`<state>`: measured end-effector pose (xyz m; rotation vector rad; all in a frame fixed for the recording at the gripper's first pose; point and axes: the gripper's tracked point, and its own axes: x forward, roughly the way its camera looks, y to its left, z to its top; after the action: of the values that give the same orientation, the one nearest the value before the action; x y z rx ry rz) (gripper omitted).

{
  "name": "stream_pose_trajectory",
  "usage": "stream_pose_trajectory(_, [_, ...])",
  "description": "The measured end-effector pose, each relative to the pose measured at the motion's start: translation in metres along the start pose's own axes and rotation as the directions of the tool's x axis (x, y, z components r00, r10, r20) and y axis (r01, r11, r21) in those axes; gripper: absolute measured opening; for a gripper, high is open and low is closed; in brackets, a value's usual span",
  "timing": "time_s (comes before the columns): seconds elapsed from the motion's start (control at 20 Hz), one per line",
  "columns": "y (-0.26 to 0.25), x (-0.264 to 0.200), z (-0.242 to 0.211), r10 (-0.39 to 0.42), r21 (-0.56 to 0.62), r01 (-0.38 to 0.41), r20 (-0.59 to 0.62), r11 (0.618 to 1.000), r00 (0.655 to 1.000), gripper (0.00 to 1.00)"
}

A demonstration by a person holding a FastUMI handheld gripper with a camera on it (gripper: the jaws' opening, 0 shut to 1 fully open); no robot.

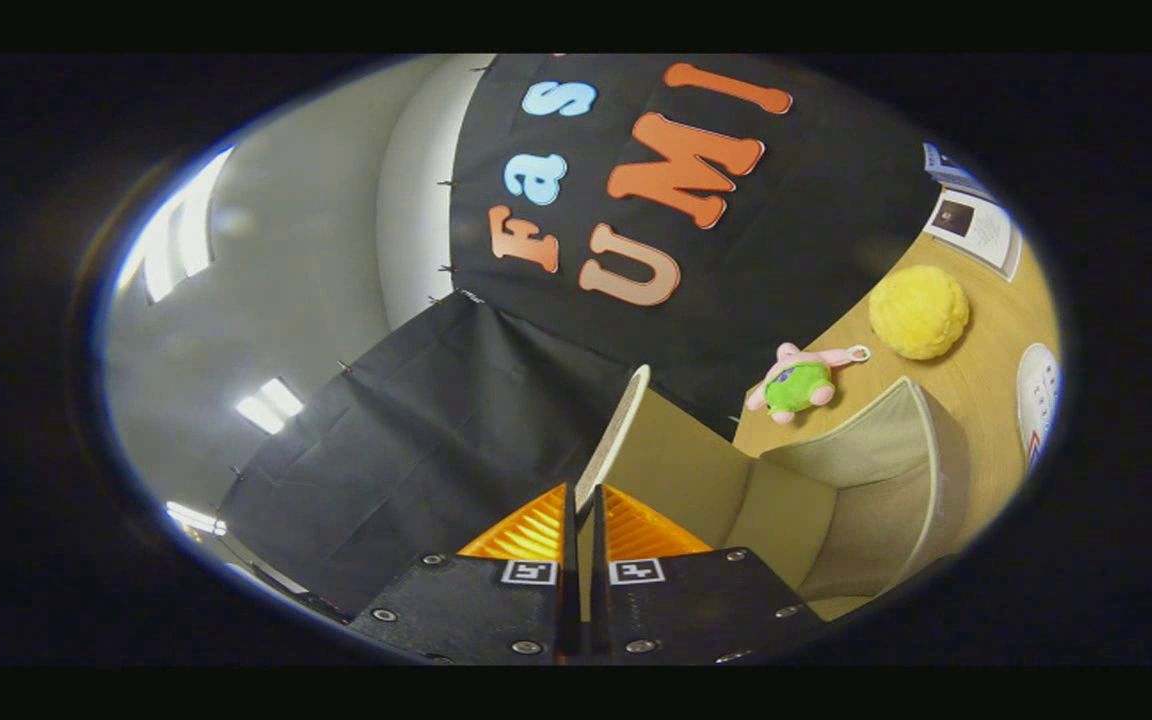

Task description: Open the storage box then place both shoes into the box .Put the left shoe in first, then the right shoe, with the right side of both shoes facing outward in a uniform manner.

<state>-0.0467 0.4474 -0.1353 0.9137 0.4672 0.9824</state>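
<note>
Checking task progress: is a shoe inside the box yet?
No: the storage box interior shows only bare walls, while the gripper pinches its raised lid.

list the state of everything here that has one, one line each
tongs: closed on the lid, its edge pinched between the fingers
lid: raised, standing on edge above the box
storage box: open, inside looks bare
plush toy: lying on the table beyond the box
yellow ball: resting on the table, apart from the toy
shoe: on the table beside the box, not yet in it
</note>
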Motion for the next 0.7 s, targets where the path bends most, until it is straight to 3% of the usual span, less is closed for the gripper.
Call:
stream_pose_trajectory(0.25, [0.019, 0.034, -0.033, -0.019, -0.076, 0.016, -0.04, 0.997, 0.999, 0.05])
stream_pose_trajectory(0.4, [0.021, 0.055, -0.06, -0.048, -0.162, 0.033, -0.089, 0.986, 0.995, 0.12])
stream_pose_trajectory(0.55, [0.027, 0.06, -0.086, -0.041, -0.197, 0.01, -0.156, 0.98, 0.987, 0.32])
stream_pose_trajectory(0.7, [0.028, 0.06, -0.086, -0.047, -0.264, 0.004, -0.154, 0.965, 0.987, 0.88])
